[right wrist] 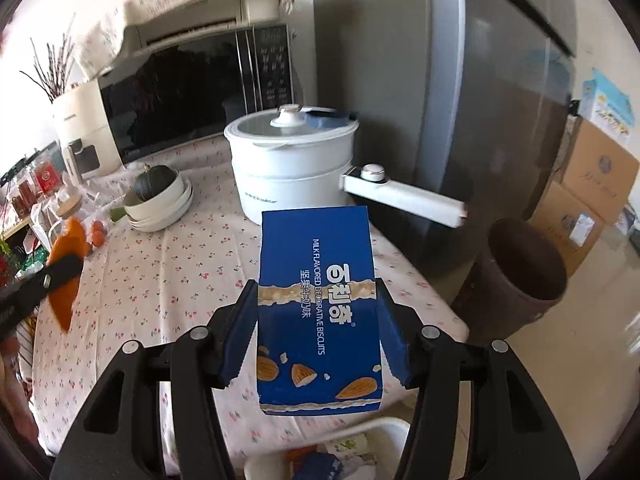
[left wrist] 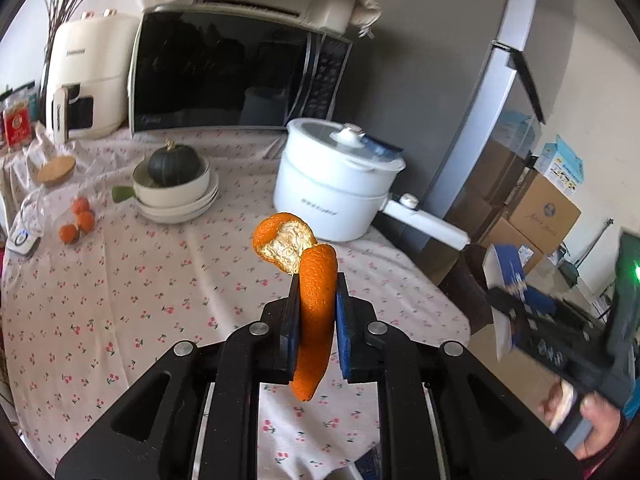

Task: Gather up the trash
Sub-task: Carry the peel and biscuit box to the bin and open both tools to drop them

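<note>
The left gripper (left wrist: 316, 304) has its jaws clenched on a curled orange peel (left wrist: 314, 280), held above the cherry-print clothed surface (left wrist: 140, 280). The right gripper (right wrist: 318, 320) grasps a blue cardboard biscuit box (right wrist: 318, 280) near the surface's right edge — a brown bin (right wrist: 524, 272) stands beyond it on open floor.

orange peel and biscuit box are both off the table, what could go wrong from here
1. The orange peel is a long curl pinched by the left gripper only across its middle, with both ends hanging free; it might tear or slip out.
2. The brown bin stands on the floor past the table edge, near the white pot's handle; a swing toward it could clip that handle.
3. The biscuit box juts far beyond the right gripper and may pivot.
</note>
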A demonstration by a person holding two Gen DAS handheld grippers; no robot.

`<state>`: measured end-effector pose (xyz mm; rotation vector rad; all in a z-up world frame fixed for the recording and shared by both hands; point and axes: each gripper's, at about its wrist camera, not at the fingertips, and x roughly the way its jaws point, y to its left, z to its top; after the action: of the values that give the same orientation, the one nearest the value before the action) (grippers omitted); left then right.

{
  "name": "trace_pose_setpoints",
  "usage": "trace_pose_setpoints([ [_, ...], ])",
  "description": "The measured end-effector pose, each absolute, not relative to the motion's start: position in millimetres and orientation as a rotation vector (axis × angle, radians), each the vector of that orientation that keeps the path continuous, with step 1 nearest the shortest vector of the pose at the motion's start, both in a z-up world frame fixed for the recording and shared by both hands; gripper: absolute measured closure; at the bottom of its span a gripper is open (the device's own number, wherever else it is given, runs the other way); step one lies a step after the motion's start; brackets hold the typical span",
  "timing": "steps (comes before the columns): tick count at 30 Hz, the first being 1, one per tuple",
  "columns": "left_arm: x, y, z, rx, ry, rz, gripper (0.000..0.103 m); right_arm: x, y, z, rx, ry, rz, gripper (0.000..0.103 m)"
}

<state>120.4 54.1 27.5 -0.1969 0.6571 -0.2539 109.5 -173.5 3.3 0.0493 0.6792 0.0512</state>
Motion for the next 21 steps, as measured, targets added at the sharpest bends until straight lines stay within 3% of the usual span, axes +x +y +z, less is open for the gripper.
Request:
trace_pose_setpoints([
  [14, 54.8, -17.3, 21.1, -0.184, 0.639, -0.451, 0.089, -10.1, -220.5, -55.8, 0.08, 0.644, -0.046, 0.047],
  [16, 47.9, -28.7, 17.6, -0.17, 0.647, -0.482, 0.089, -19.9, -225.1, -68.8, 0.091, 0.648, -0.064, 0.027],
  [21, 35.8, -50.4, 8.5, -0.132, 0.665, -0.53, 0.088, -30.5, -238.9, -72.9, 0.108, 0.631, -0.106, 0.024],
])
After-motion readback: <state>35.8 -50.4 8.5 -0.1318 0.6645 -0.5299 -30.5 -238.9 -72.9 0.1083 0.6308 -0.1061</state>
